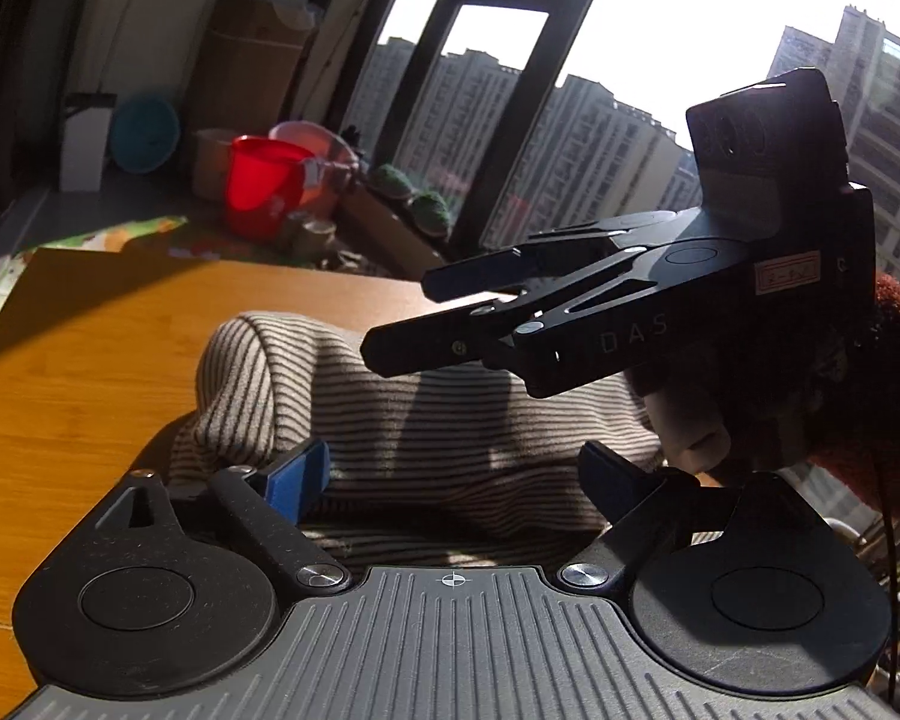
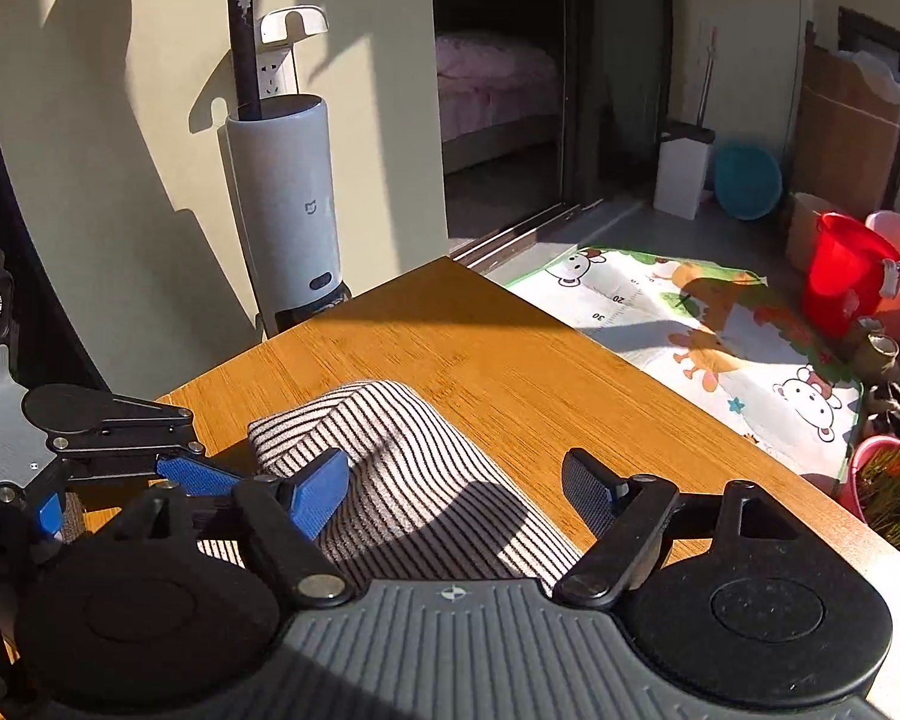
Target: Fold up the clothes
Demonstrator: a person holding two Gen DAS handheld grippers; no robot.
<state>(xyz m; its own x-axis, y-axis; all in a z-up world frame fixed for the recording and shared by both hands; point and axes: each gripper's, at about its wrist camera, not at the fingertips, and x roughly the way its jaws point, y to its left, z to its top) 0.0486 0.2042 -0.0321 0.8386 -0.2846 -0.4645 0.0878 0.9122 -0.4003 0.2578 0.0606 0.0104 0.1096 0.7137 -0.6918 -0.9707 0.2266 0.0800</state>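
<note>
Item: striped garment [image 2: 408,480], bundled on the wooden table [image 2: 510,360] beneath and between my tongs, left gripper [image 1: 450,480] and right gripper [image 2: 456,486] both spread and pinching nothing, presumably let go to take new hold

A wooden table [image 2: 510,360] is lit by strong sun; apartment towers [image 1: 570,138] are seen through the window [image 1: 510,90].
</note>
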